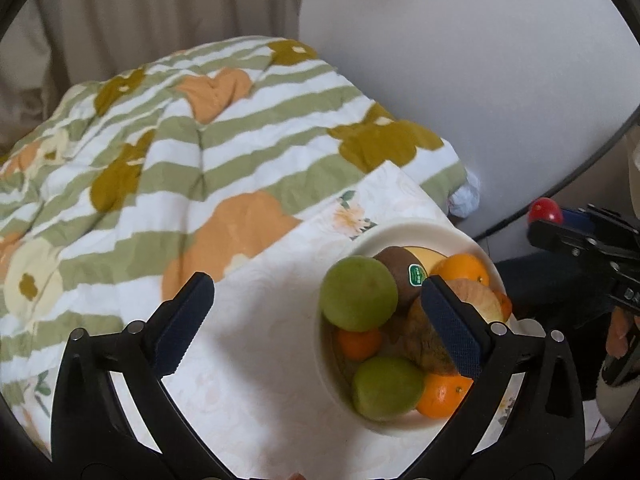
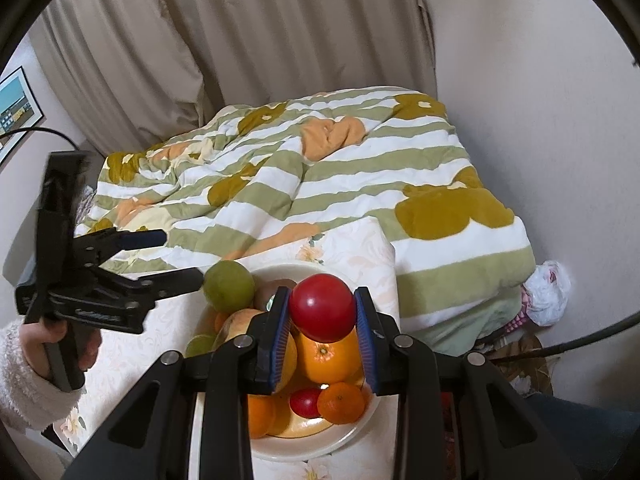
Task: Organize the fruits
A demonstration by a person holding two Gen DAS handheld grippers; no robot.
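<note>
A desk (image 2: 132, 344) under a pale floral cloth carries a cream bowl (image 2: 280, 446) heaped with fruit: oranges (image 2: 328, 354), green fruits (image 1: 358, 298), a stickered kiwi (image 1: 400, 276) and a small red fruit (image 2: 306, 402). The right tool (image 2: 322, 312) hangs over the bowl, clamped on a red tomato (image 2: 322, 308), which hides part of the pile. The left tool (image 1: 316, 320), held by a hand (image 2: 40, 340) in a fluffy white sleeve (image 2: 28, 388), stands wide and empty at the bowl's left edge, one finger (image 1: 450, 328) crossing the fruit. Behind the desk lies a bed with a green-striped quilt (image 2: 340, 184), then beige curtains (image 2: 200, 40), white walls (image 2: 540, 100), a crumpled plastic bag (image 2: 548, 292) on the floor at right.
</note>
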